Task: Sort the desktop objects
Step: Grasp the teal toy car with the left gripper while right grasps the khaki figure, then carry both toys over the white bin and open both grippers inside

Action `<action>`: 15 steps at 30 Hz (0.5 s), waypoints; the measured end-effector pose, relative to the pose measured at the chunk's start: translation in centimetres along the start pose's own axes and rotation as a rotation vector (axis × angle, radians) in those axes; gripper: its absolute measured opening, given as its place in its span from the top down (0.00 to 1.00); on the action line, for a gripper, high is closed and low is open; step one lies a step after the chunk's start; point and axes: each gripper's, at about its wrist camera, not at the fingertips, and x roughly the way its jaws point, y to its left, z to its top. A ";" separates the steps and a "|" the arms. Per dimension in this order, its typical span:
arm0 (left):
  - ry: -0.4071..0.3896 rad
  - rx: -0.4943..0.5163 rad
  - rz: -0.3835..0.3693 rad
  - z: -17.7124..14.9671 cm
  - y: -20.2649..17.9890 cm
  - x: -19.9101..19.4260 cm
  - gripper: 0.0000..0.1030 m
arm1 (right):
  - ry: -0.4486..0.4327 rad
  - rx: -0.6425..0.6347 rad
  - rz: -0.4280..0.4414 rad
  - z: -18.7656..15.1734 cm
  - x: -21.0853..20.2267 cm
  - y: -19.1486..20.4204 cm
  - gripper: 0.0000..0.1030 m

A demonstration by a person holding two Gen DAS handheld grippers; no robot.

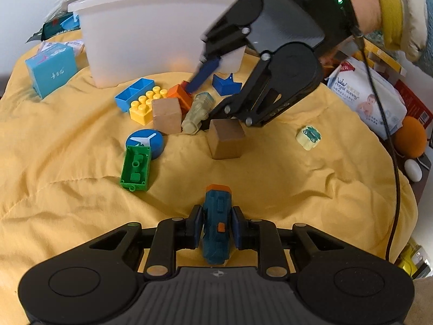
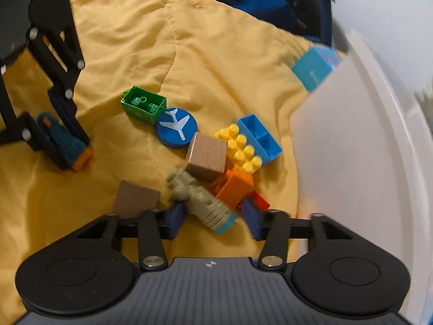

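The left gripper (image 1: 216, 226) is pinching a teal toy with an orange tip (image 1: 217, 227) between its blue pads, held just above the yellow cloth (image 1: 270, 184). The right gripper (image 2: 215, 220) is spread wide, its fingers straddling a pale khaki toy (image 2: 200, 203) that lies tilted at the near edge of the pile, on the side away from the white bin (image 1: 157, 27).

To take the khaki toy cleanly, I judge the right gripper should close across its ribbed body, not its end, and lift straight up, since an orange brick (image 2: 235, 187) and a light wooden cube (image 2: 207, 159) touch or lean against it and may be dragged along. A darker wooden cube (image 2: 135, 197) sits just beside the far finger and could get nudged.

The cloth is soft and creased, so pieces may tip. The bin stands behind the pile; around it lie a blue box (image 1: 51, 71) and a wipes pack (image 1: 365, 94).
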 end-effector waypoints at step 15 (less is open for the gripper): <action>-0.007 0.063 0.012 -0.3 0.0 0.0 0.68 | 0.068 0.756 0.045 -4.2 -4.2 1.9 0.75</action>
